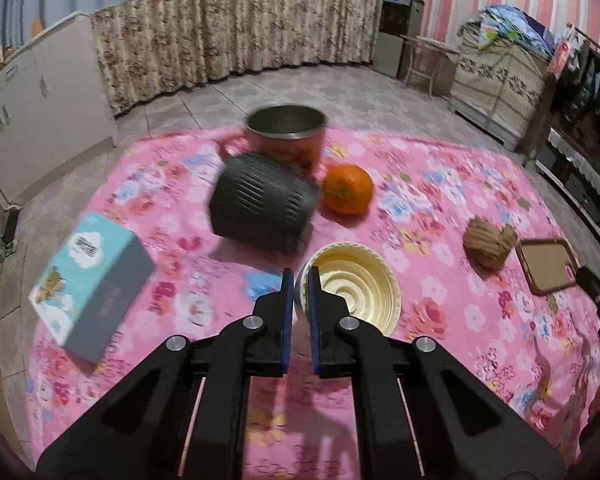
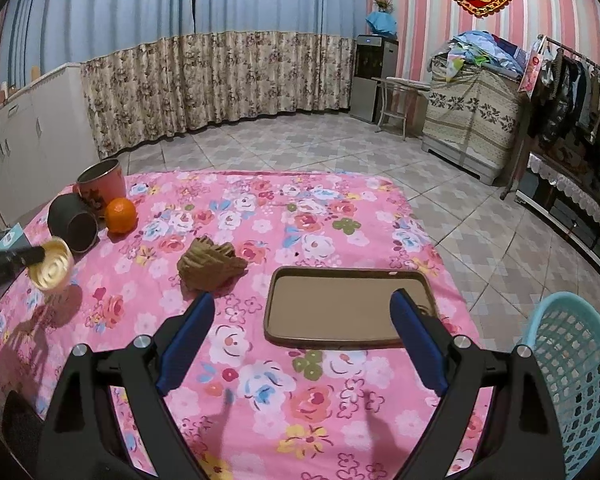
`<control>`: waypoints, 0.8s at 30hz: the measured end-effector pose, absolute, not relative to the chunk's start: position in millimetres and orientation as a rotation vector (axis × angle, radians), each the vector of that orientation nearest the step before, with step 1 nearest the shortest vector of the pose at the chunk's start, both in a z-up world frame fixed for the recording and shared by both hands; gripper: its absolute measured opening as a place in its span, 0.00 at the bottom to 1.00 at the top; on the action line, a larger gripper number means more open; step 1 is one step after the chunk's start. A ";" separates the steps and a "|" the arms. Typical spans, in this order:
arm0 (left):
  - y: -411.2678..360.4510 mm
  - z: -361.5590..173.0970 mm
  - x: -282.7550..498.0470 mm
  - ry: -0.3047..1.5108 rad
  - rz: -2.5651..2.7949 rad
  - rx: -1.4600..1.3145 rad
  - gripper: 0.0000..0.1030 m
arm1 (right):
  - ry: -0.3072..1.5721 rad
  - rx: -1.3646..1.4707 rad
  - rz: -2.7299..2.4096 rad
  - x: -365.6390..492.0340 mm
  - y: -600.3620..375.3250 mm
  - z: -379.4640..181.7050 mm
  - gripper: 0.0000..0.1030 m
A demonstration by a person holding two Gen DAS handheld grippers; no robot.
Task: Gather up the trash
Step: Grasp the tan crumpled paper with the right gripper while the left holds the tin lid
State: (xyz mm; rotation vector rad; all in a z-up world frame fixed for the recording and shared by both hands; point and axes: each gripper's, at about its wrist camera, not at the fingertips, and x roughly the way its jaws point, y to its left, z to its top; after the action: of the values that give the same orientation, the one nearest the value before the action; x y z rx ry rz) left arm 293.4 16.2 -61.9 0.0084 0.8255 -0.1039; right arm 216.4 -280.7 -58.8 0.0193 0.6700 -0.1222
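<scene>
1. Left claw [image 1: 301,276] clamped on rim of cream paper cup [image 1: 352,294], held tilted above pink floral bench [image 2: 340,216].
2. Right claw [image 2: 302,308] wide, holding nothing, above brown tray [image 2: 340,312].
3. Crumpled brown paper [image 2: 210,266] lies left of tray; blue basket [image 2: 576,376] at bench's right edge.

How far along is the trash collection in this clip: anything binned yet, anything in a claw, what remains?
Nothing visibly binned: the part of the blue basket in view shows no trash. In hand: the left claw is shut on the rim of the cream paper cup, lifted off the cloth. The right claw is open, holding nothing. Left: the crumpled brown paper, and possibly the tipped dark cup.
</scene>
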 end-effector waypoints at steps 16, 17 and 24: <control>68.6 -41.4 302.6 0.746 -0.045 -0.096 0.06 | 0.772 0.009 -0.058 276.2 -233.2 -90.3 0.85; 70.9 -42.4 303.4 0.749 -0.044 -0.103 0.06 | 0.776 0.010 -0.054 281.7 -232.0 -90.9 0.85; 78.7 -48.8 306.6 0.762 -0.024 -0.111 0.06 | 0.826 0.038 -0.038 309.2 -228.5 -98.5 0.84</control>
State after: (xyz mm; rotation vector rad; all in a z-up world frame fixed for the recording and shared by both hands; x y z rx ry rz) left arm 306.6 78.7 -48.8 -0.1114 0.7617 -0.0241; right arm 309.2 -228.5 -98.5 0.0385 0.8264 -0.0384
